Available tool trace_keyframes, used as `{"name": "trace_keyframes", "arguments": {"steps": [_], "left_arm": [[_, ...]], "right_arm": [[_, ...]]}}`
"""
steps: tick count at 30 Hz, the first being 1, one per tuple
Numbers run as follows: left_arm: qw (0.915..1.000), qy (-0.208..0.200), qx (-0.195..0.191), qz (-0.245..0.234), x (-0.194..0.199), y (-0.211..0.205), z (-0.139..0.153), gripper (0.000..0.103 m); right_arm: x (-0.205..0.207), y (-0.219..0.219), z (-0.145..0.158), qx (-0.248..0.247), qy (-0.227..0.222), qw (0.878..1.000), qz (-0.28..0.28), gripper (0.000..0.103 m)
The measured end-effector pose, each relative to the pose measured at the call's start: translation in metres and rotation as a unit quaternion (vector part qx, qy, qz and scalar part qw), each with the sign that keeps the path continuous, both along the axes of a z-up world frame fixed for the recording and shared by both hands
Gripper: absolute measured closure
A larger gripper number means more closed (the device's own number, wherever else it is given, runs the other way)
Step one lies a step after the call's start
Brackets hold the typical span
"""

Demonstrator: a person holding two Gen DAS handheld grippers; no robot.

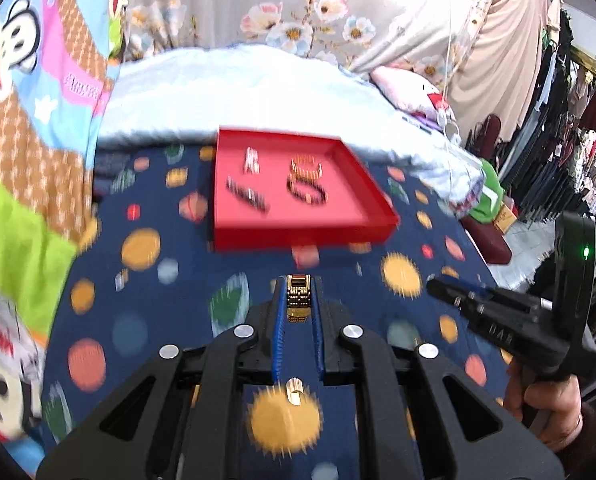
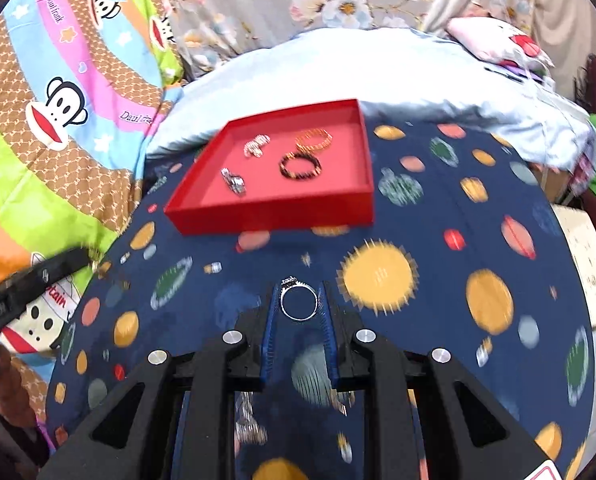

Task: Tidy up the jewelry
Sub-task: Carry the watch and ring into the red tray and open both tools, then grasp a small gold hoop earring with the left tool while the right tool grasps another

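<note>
Gold ring (image 1: pixel 299 295) pinched in left gripper (image 1: pixel 299 286); right gripper (image 2: pixel 299 294) clamps silver ring (image 2: pixel 299 301); tray (image 2: pixel 273 210), apparently holding bracelets, at twelve o'clock.

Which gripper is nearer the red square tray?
Too close to call. The left gripper, shut on a gold ring, and the right gripper, shut on a silver ring, both hover short of the red square tray.

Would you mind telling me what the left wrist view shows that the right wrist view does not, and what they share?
Only the left wrist view shows the gold ring pinched in the left gripper, and a clothes rack at the right edge. Only the right wrist view shows the silver ring held in the right gripper. Both show the red tray holding two beaded bracelets and two silver pieces, on the planet-print cloth.
</note>
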State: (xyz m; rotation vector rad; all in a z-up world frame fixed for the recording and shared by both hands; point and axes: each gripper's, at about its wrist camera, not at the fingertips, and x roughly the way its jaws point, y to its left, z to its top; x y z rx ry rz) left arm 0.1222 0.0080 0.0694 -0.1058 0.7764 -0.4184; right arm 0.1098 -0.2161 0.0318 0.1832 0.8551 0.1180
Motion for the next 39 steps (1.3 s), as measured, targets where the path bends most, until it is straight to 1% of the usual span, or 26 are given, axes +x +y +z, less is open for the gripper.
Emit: {"name": "trace_keyframes", "arguments": {"steps": [2,5,10,12,15,19,22,24,28,29,30,31,32,33,35,37,39], "left_arm": [[0.9999,-0.014,-0.002,0.003,0.022,-0.005,0.009,0.092],[0.9997,-0.021,-0.009,-0.003,0.060,-0.016,0.019,0.092],[0.9993,-0.037,0.002,-0.007,0.129,-0.045,0.024,0.092],[0.9993,-0.036,0.001,-0.007,0.154,-0.053,0.022,0.092],[0.9995,-0.029,-0.002,-0.006,0.185,-0.063,0.015,0.092],[0.9998,-0.020,-0.002,-0.003,0.215,-0.071,0.004,0.092],[1.0000,-0.008,0.000,0.001,0.231,-0.076,-0.009,0.092],[1.0000,0.003,0.004,0.006,0.238,-0.078,-0.019,0.092],[0.9997,0.019,0.007,0.012,0.239,-0.075,-0.039,0.092],[0.9995,0.020,0.011,0.021,0.237,-0.073,-0.041,0.089],[0.9993,0.021,0.015,0.026,0.235,-0.070,-0.042,0.079],[0.9991,0.022,0.019,0.032,0.233,-0.067,-0.041,0.072],[0.9984,0.019,0.023,0.049,0.228,-0.059,-0.037,0.059],[0.9977,0.013,0.025,0.061,0.222,-0.053,-0.034,0.053],[0.9969,0.003,0.026,0.074,0.209,-0.039,-0.025,0.052],[0.9956,-0.004,0.035,0.088,0.189,-0.025,-0.018,0.050],[0.9946,-0.004,0.040,0.095,0.168,-0.012,-0.015,0.049]], "right_arm": [[0.022,0.001,0.004,0.000,-0.005,1.000,0.008,0.084],[0.051,0.000,0.009,0.010,-0.008,1.000,0.015,0.084],[0.111,-0.004,0.010,0.015,-0.007,1.000,0.016,0.084],[0.138,-0.006,0.007,0.013,-0.002,1.000,0.013,0.084],[0.166,-0.010,0.001,0.014,0.005,1.000,0.007,0.084],[0.202,-0.020,-0.013,0.032,0.023,0.999,-0.005,0.084],[0.217,-0.022,-0.023,0.030,0.033,0.999,-0.008,0.084],[0.225,-0.021,-0.032,0.022,0.042,0.999,-0.009,0.084],[0.227,-0.017,-0.044,0.002,0.049,0.999,-0.006,0.083],[0.224,-0.017,-0.045,-0.003,0.048,0.999,-0.006,0.079],[0.220,-0.016,-0.044,-0.010,0.046,0.999,-0.010,0.074],[0.218,-0.017,-0.043,-0.011,0.045,0.999,-0.011,0.073],[0.211,-0.018,-0.038,-0.008,0.040,0.999,-0.012,0.071],[0.203,-0.019,-0.032,-0.002,0.033,0.999,-0.014,0.068],[0.187,-0.023,-0.019,0.006,0.022,1.000,-0.016,0.065],[0.169,-0.025,-0.008,0.011,0.011,1.000,-0.017,0.063],[0.143,-0.027,0.002,0.011,0.002,1.000,-0.018,0.061]]}}
